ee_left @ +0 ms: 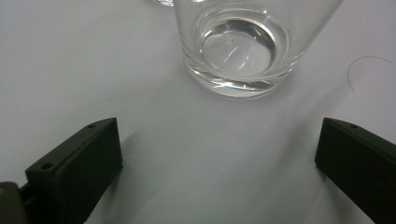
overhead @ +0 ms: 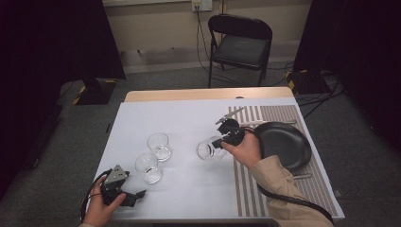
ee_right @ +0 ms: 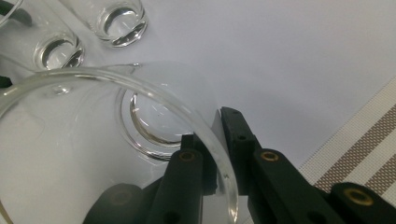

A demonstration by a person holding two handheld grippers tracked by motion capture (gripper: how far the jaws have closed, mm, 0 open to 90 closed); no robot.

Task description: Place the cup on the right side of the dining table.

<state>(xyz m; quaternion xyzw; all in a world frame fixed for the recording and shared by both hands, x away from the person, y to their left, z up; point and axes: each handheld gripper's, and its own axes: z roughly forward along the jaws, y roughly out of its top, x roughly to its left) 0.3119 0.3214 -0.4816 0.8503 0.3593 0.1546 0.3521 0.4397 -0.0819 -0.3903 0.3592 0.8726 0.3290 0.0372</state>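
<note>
R gripper (ee_right: 215,154) pinches the rim of a clear drinking glass (overhead: 208,149), one jaw inside the wall, one outside; glass is tilted, mid-table, just left of the striped placemat (overhead: 283,118) w/ the black plate (overhead: 288,142). L gripper (overhead: 126,196) sits near-left w/ jaws spread, nothing between, facing the near glass (ee_left: 243,51); a far glass (overhead: 159,145) stands just beyond it. Glass looks stiff, smooth, likely slippery and breakable; rim pinch is thin, so a grip across the body seems safer. No brands or writing readable.
</note>
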